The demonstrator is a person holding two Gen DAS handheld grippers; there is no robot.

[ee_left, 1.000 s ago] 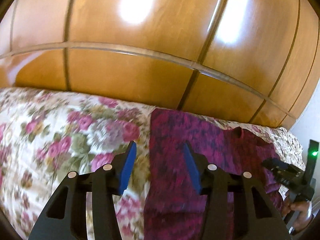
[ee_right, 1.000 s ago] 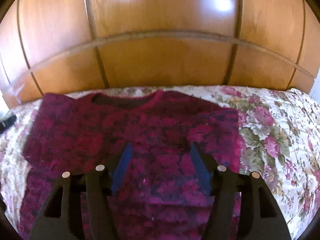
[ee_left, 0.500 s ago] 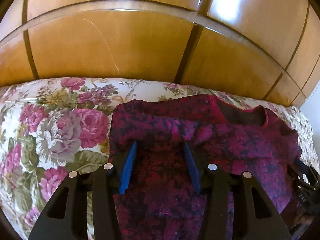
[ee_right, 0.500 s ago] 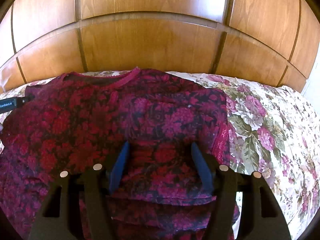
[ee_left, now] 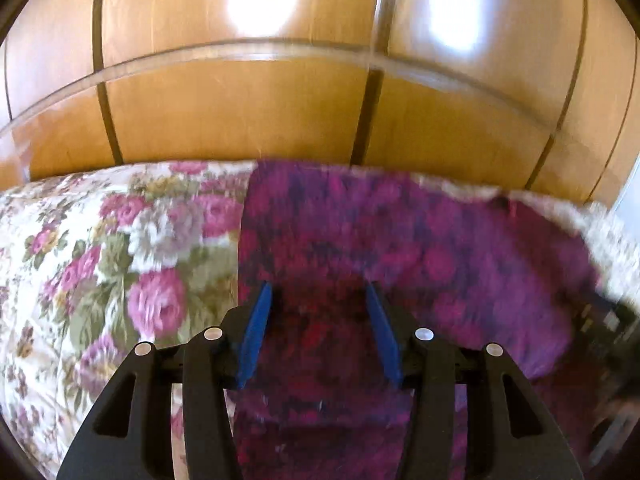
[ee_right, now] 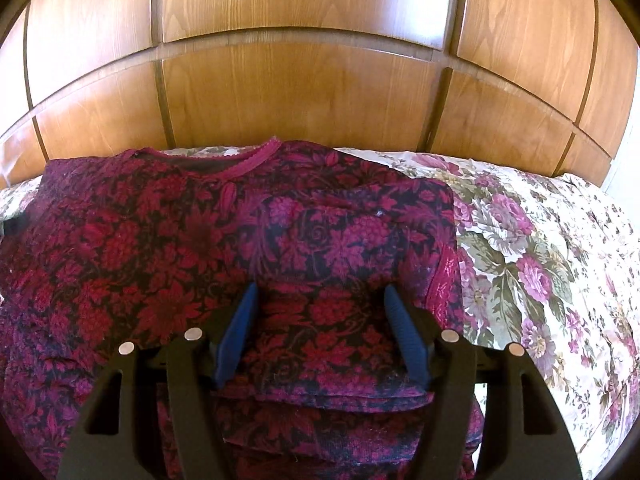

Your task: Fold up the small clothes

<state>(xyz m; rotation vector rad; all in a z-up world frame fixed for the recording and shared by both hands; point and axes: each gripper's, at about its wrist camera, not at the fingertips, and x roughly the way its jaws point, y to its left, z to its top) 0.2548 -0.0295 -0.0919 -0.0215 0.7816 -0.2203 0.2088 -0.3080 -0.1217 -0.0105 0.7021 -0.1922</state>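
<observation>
Your left hand-held gripper [ee_left: 318,330] and right hand-held gripper [ee_right: 322,332] both stand wide apart, holding nothing, above the magenta floral top [ee_right: 224,240]. It lies on the floral bedspread [ee_right: 532,264], right side folded inward. Wooden panelling [ee_right: 300,92] rises directly behind the bed.

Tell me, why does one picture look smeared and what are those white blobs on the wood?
Left wrist view: motion blur smears the garment and bedspread; right wrist view is sharp. Blobs are light glare on the glossy wooden panels; the fisheye lens bends their lines.
</observation>
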